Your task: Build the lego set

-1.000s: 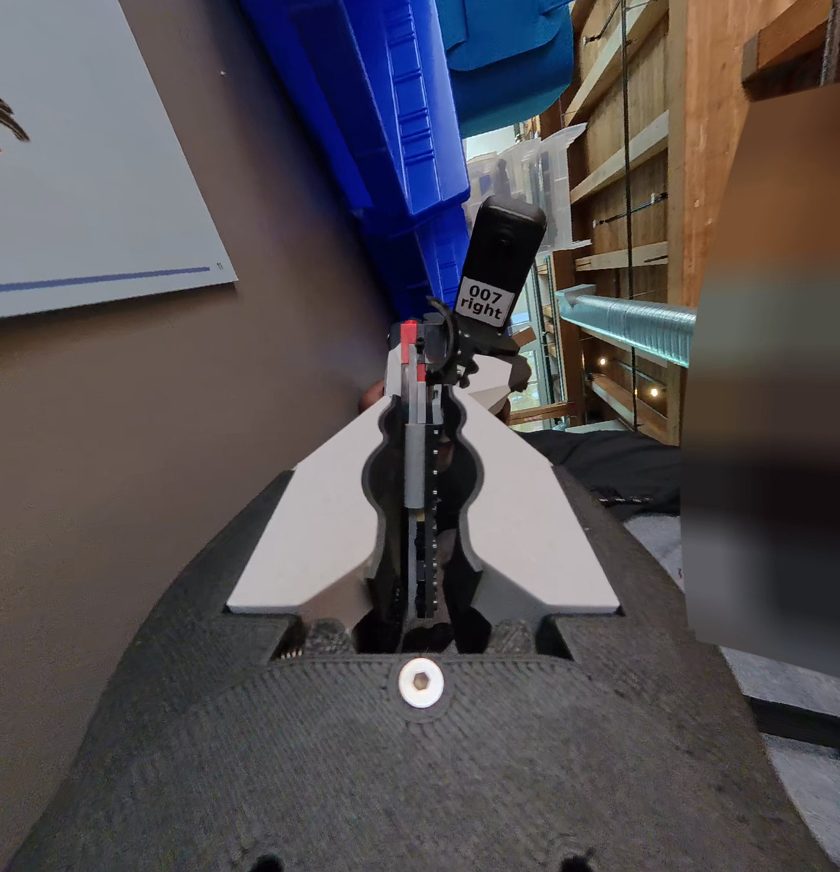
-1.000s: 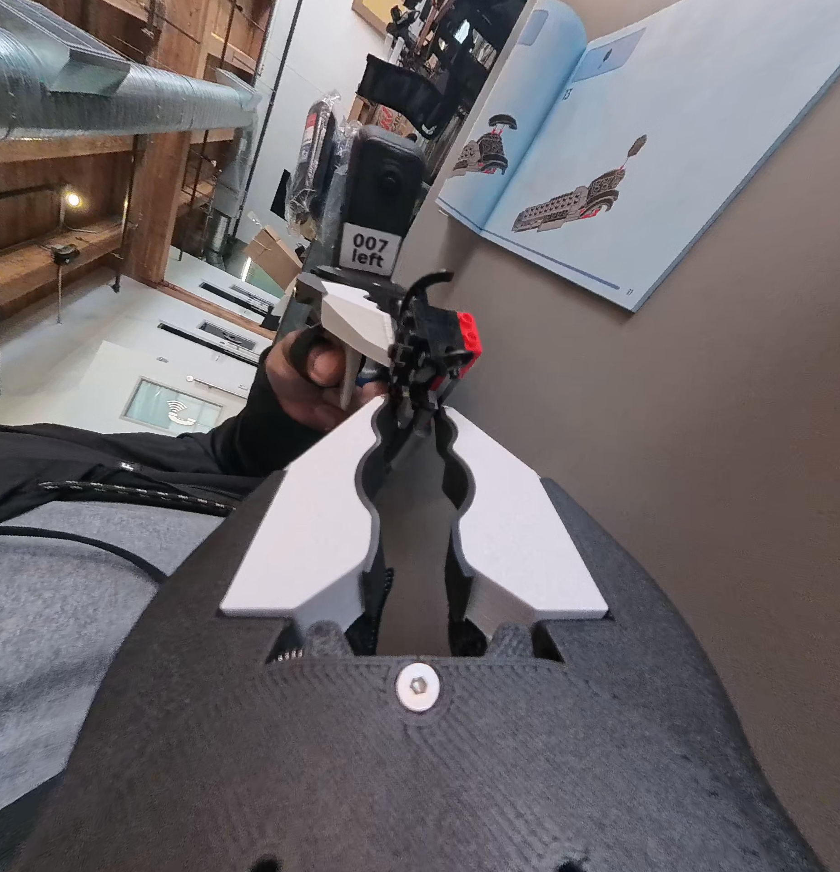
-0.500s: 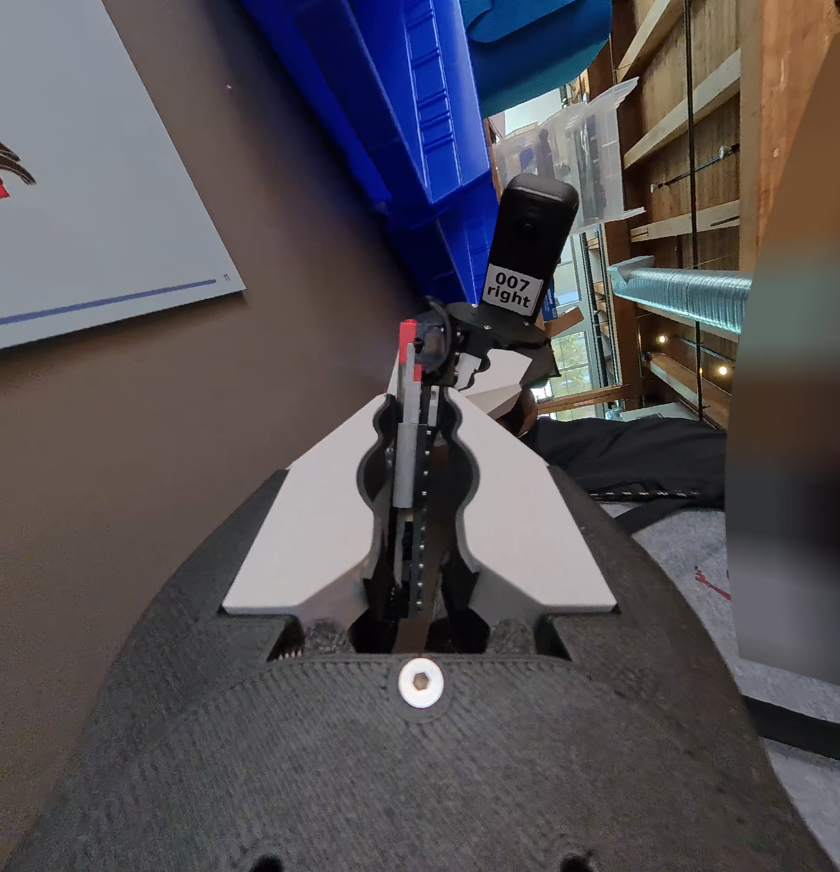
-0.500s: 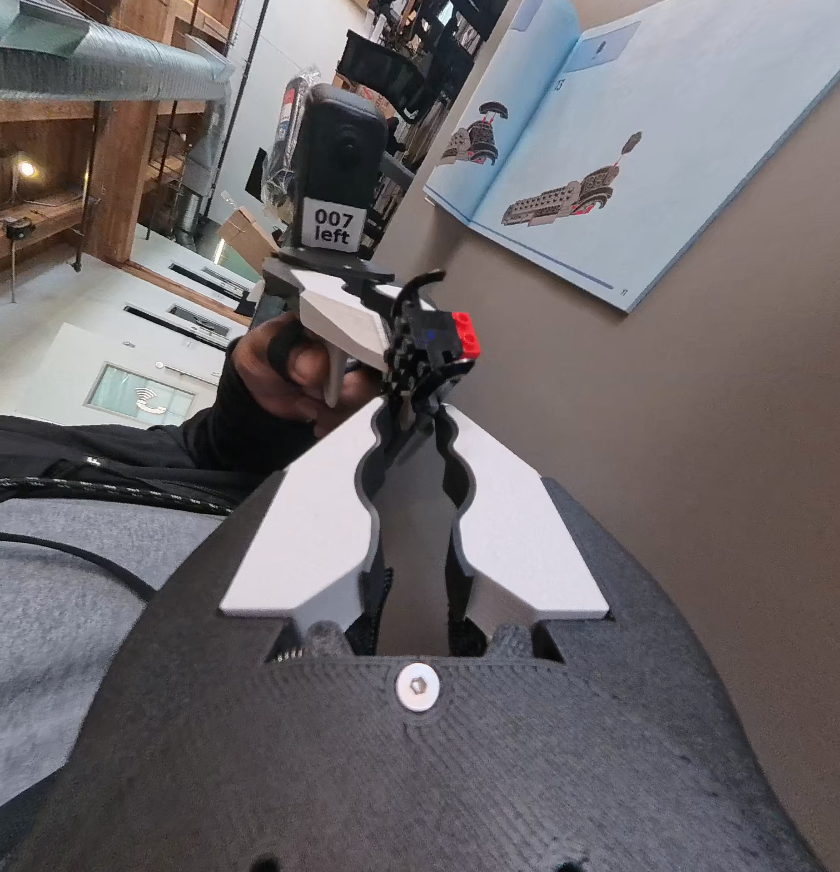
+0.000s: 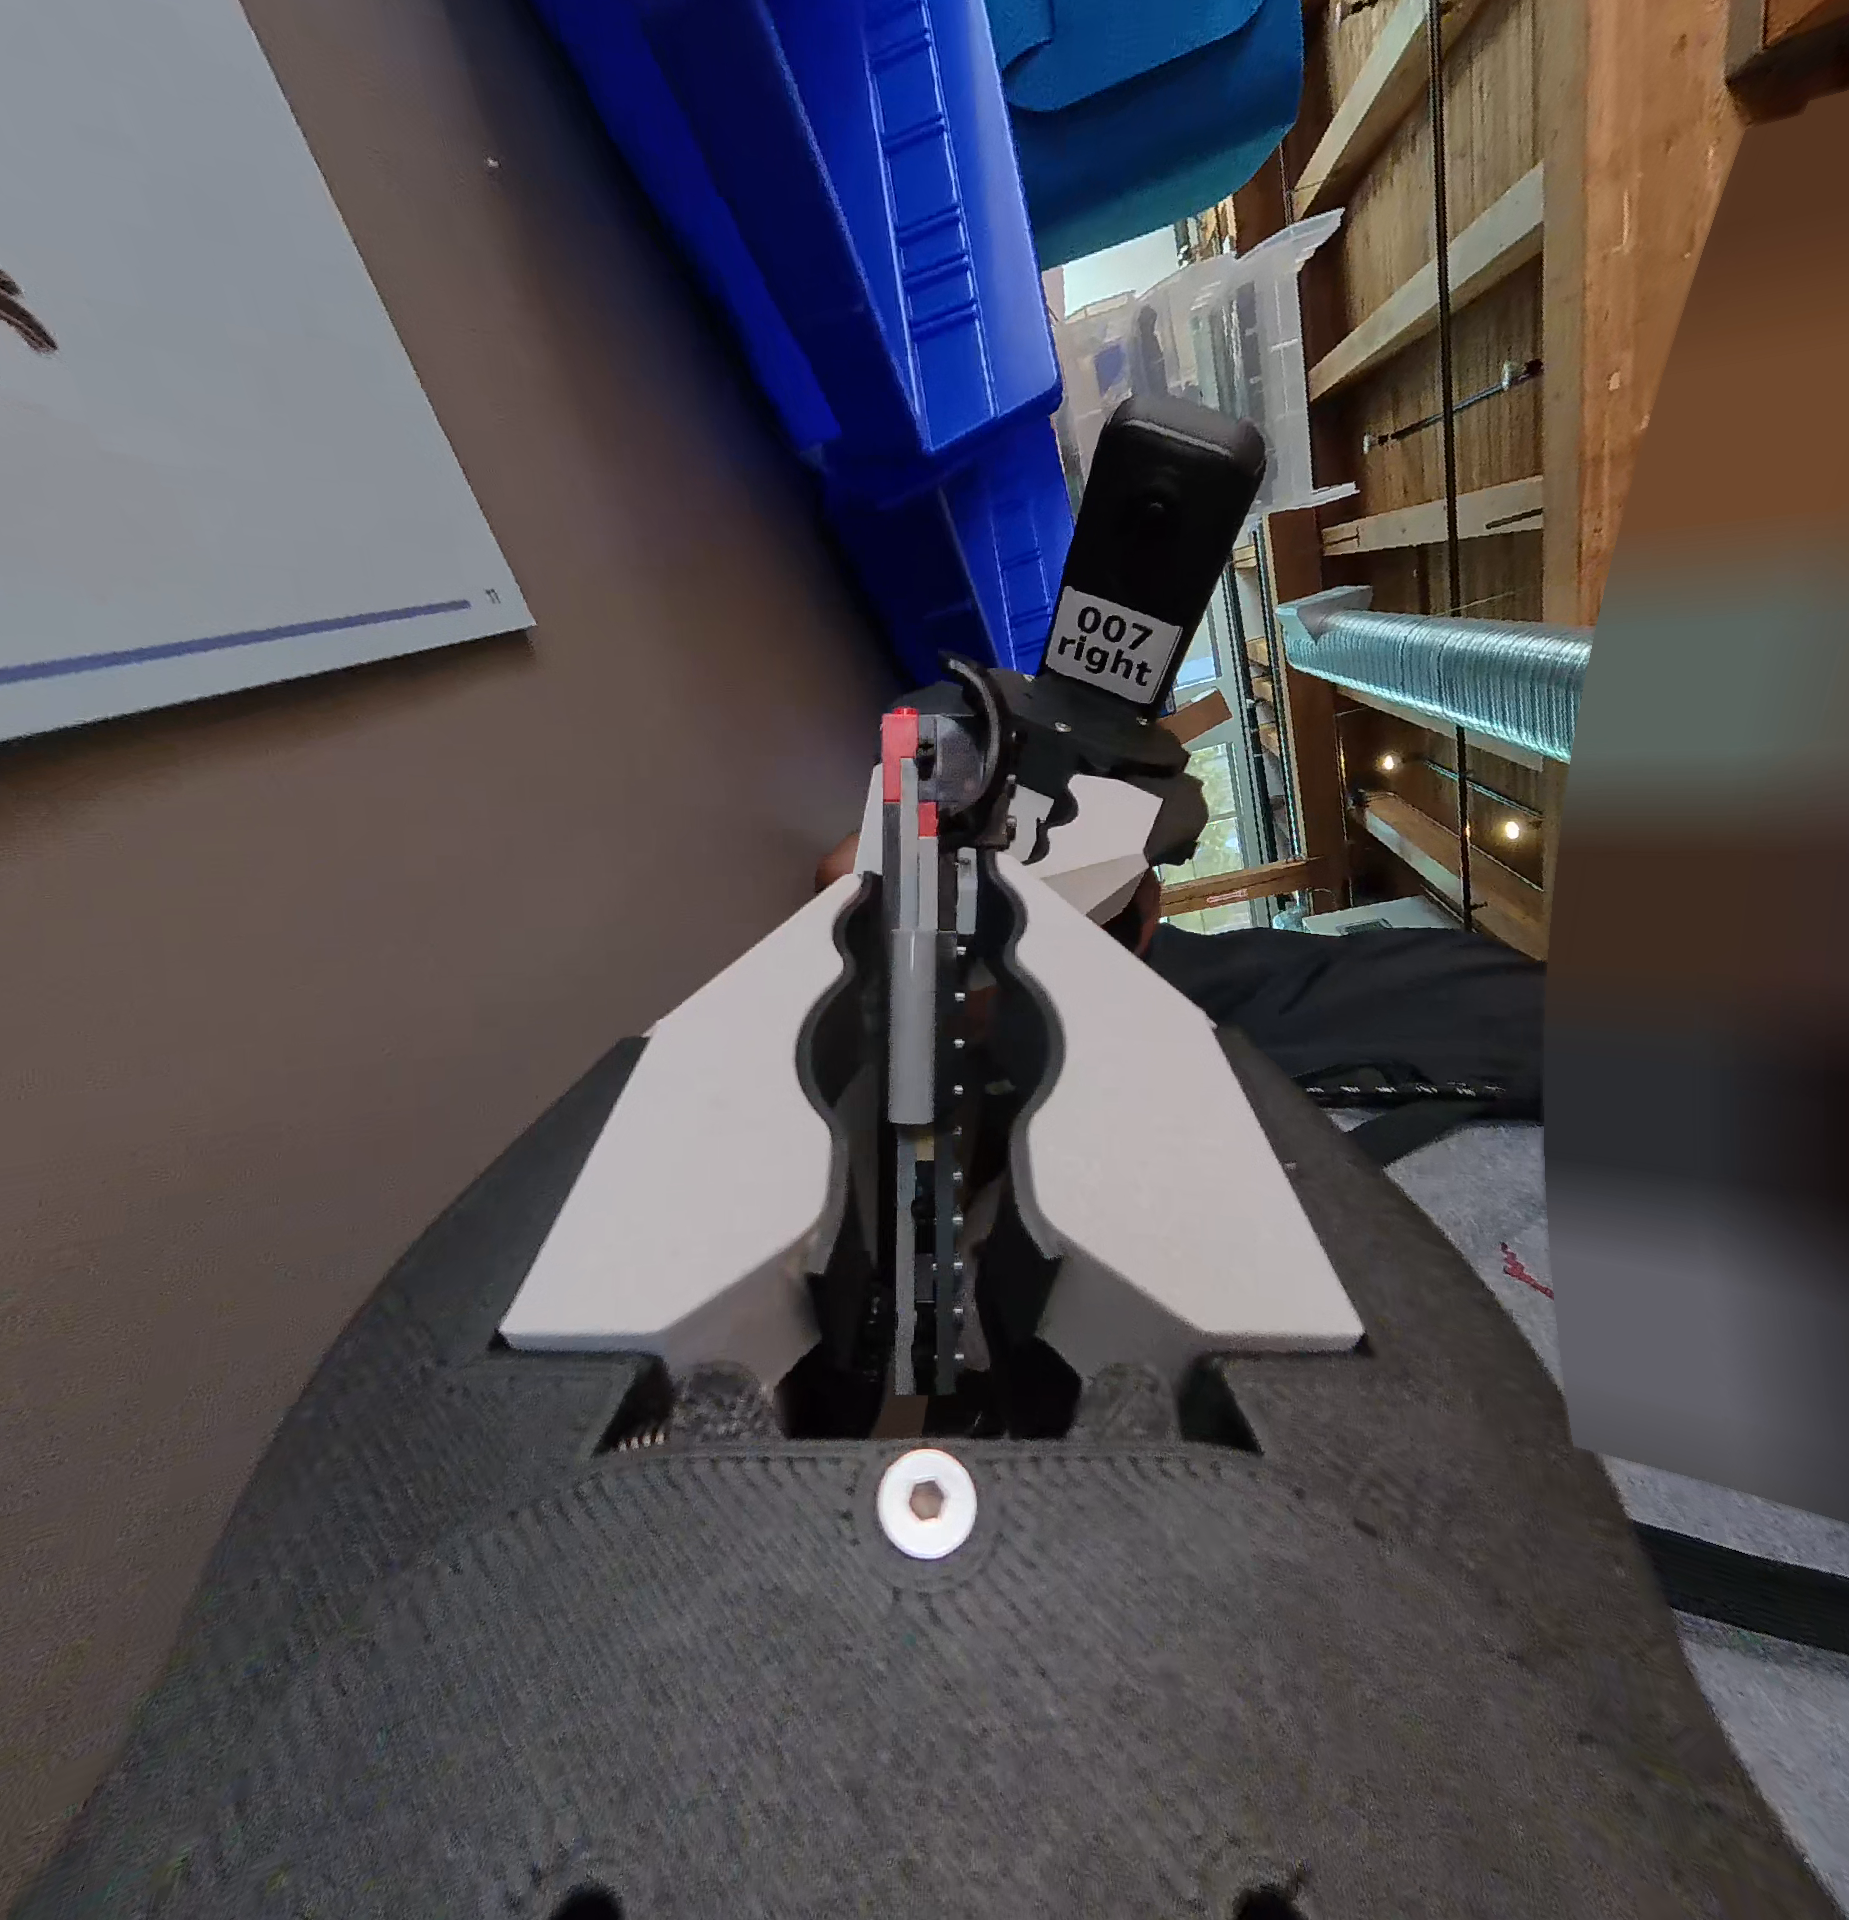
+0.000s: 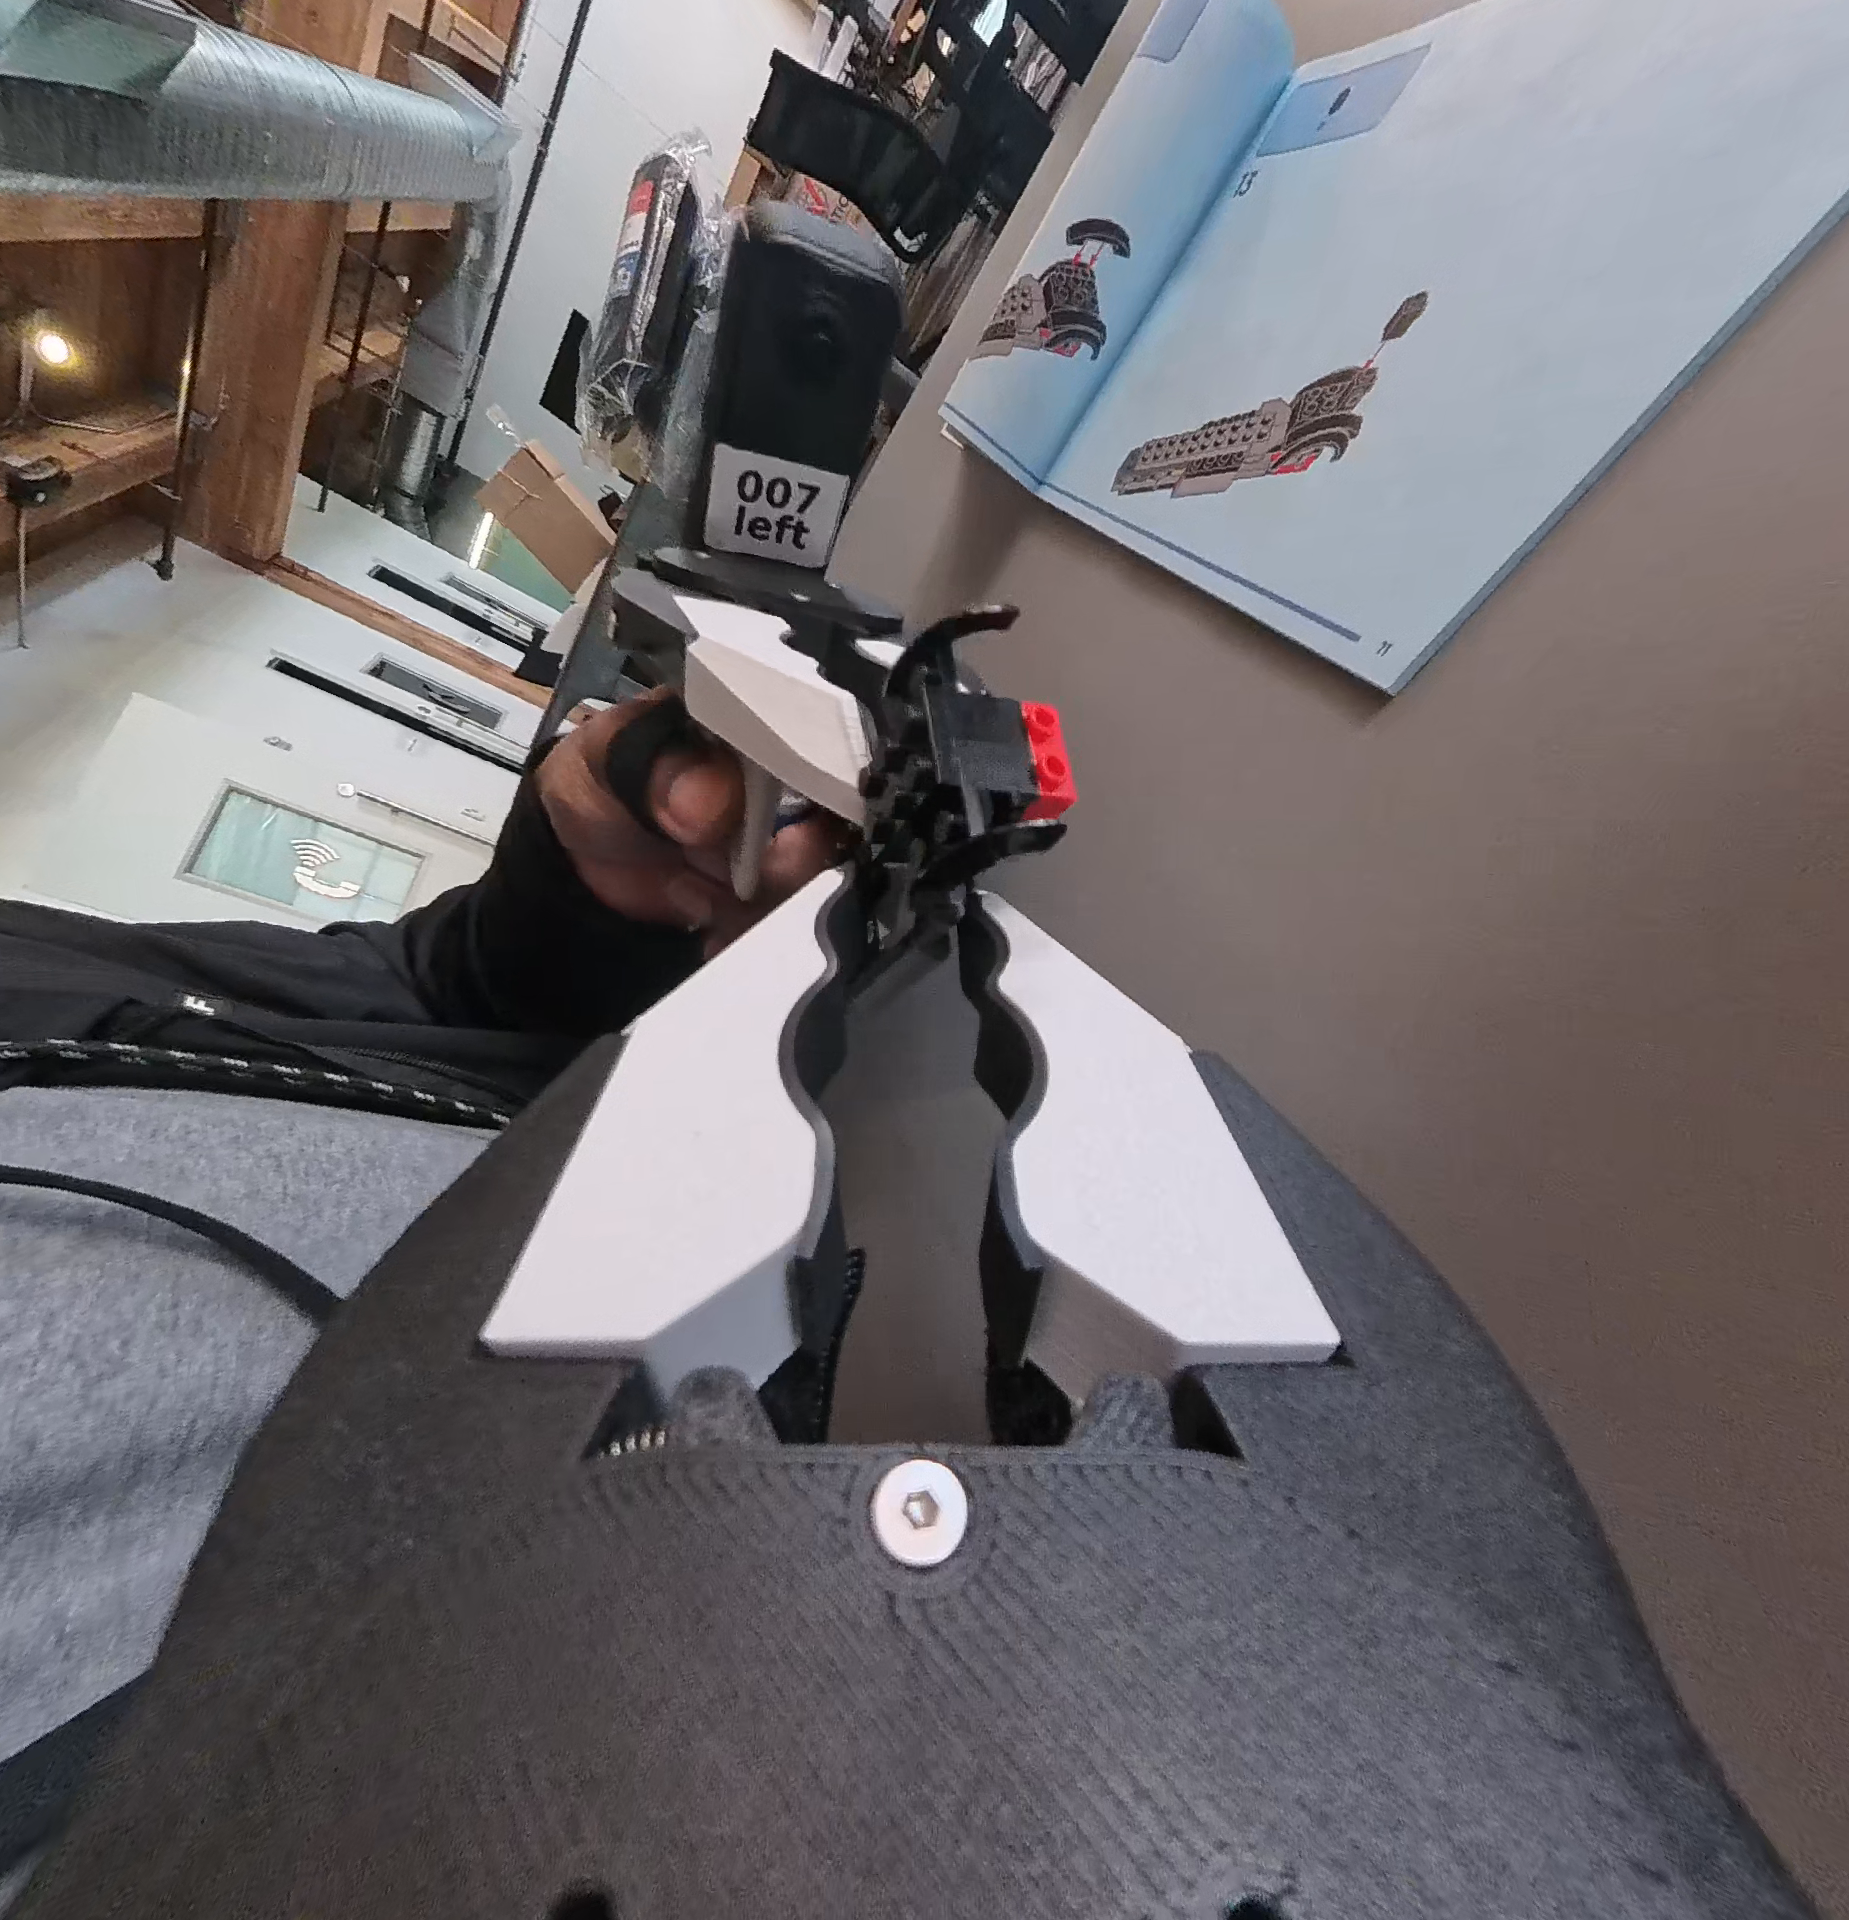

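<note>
left hand-held gripper (image 5: 925,894) clamps studded grey-black lego model (image 5: 915,1039).

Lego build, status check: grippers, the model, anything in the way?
Left gripper shut on lego model. Right gripper tips pinch the model's far end. Instruction booklet open beyond; nothing in the way.
</note>
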{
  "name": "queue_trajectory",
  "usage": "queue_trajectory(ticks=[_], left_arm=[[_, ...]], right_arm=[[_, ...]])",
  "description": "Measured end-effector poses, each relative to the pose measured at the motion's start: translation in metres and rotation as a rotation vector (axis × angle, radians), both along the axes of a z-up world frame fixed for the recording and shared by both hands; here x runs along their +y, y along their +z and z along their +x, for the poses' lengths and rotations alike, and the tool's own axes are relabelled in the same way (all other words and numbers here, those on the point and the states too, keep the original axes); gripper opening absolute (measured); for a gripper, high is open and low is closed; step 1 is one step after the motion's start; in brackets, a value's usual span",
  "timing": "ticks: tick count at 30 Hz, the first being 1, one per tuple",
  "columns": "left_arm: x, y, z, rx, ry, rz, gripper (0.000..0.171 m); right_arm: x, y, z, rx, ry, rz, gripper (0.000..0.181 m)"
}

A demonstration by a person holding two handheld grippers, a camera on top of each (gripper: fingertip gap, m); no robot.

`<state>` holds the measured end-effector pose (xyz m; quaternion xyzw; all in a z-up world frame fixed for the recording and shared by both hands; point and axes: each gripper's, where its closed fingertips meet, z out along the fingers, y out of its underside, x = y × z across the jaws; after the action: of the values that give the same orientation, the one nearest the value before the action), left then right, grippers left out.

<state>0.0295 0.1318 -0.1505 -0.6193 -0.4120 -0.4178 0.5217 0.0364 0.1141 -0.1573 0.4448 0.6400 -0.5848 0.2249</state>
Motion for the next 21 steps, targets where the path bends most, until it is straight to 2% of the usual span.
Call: queue_trajectory(ticks=[21], left_arm=[[0.0007,-0.0060,-0.0008,0.041,0.023,-0.028,0.018]], right_arm=[[0.0001,-0.0045,-0.0005,-0.011,-0.007,0.026,0.021]])
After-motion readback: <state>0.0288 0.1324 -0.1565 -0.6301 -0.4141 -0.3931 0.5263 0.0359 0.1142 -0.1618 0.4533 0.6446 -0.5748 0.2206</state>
